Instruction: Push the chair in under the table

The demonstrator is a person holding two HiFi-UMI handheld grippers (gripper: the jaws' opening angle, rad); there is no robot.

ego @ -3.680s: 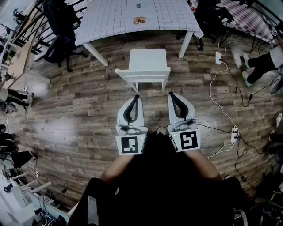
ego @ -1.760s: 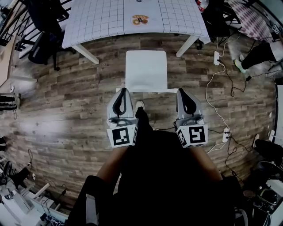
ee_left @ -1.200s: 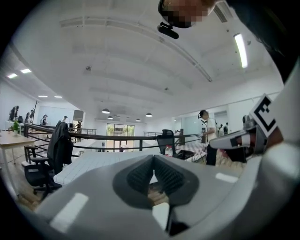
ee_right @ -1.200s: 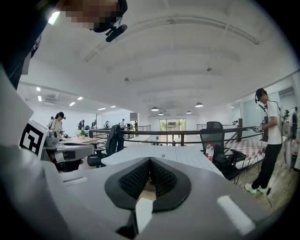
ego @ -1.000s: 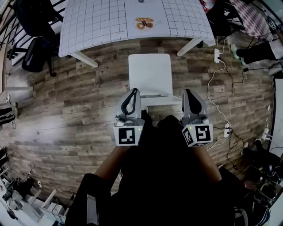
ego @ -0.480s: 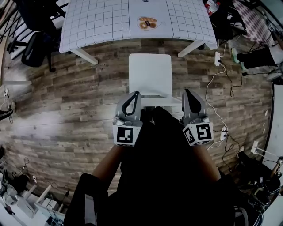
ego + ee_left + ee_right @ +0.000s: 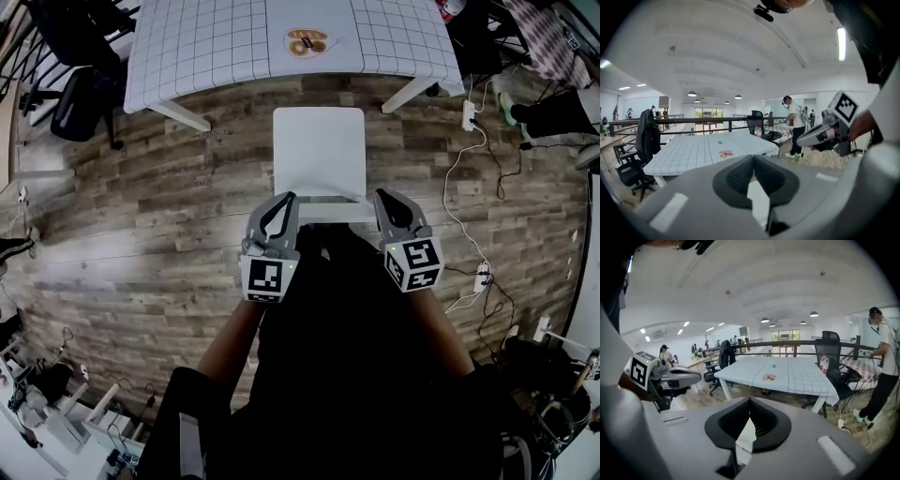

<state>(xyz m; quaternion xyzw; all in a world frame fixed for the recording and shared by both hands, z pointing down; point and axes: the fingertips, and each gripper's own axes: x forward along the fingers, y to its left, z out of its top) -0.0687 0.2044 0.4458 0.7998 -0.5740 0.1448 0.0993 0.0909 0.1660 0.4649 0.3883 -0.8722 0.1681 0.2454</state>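
The white chair (image 7: 317, 150) stands on the wood floor, its seat facing the table (image 7: 225, 47) with the white gridded cloth, and a gap of floor lies between them. My left gripper (image 7: 287, 196) is shut, with its tip at the left end of the chair's back rail. At the rail's right end, my right gripper (image 7: 380, 194) is also shut. Whether either tip touches the rail I cannot tell. In the left gripper view the jaws (image 7: 753, 157) meet with a strip of white chair (image 7: 758, 199) below them. The right gripper view shows its gripper (image 7: 750, 401) closed over the chair (image 7: 744, 437) too.
Black office chairs (image 7: 75, 103) stand at the table's left and far side. Power strips and white cables (image 7: 469, 141) lie on the floor to the right. A small orange item (image 7: 307, 41) rests on the table. A person (image 7: 793, 124) stands beyond the table at right.
Both grippers have dropped lower onto the ends of the chair's backrest. The right one has tilted down and drawn inward. The chair has not moved.
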